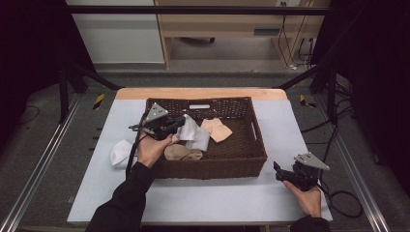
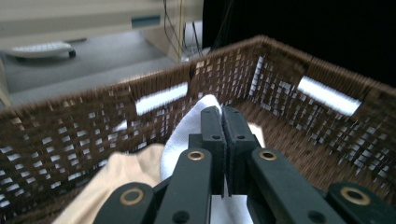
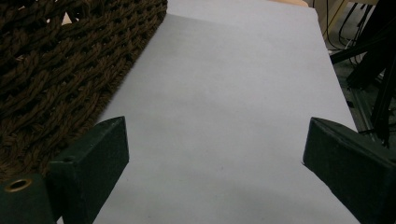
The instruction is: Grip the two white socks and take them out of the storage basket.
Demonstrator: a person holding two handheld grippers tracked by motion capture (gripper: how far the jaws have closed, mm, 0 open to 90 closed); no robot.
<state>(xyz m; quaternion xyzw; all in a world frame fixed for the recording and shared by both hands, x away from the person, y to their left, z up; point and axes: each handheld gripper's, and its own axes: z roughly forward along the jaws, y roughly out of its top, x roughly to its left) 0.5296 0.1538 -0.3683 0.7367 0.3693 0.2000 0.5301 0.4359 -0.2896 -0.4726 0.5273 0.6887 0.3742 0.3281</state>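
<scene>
Dark curtains close off both sides of the room, and my table (image 1: 203, 203) with its pale grey top sits in the middle, a wooden shelf unit beyond it at twelve o'clock. On the table stands a brown wicker basket (image 1: 212, 166), and my work is inside it.

My left gripper (image 1: 180, 121) hangs above the basket's nine o'clock side, jaws pressed together on a white cloth (image 1: 189, 129). In the left gripper view that white cloth (image 2: 189, 135) bulges out around the pinched jaws, with the far basket wall behind it. As I judge it, I have hold of only a fold, not the bulk.

Other pieces lie close: a peach cloth (image 1: 216, 129) toward the basket's centre at about one o'clock from my grip, a tan cloth (image 1: 183, 153) against the near wall at six o'clock, and a second white piece (image 1: 121, 152) outside the basket on the table at nine o'clock.

My right gripper (image 1: 280, 173) rests on the table at the basket's four o'clock corner, jaws spread wide with nothing between them; its own view looks along bare tabletop beside the weave.

Risks I see: a shallow pinch could slip and drop the cloth back. The hanging tail could snag the rough wicker rim or drag a neighbouring piece along. A snag could also tug the light basket across the table, since my right gripper is not steadying it.
</scene>
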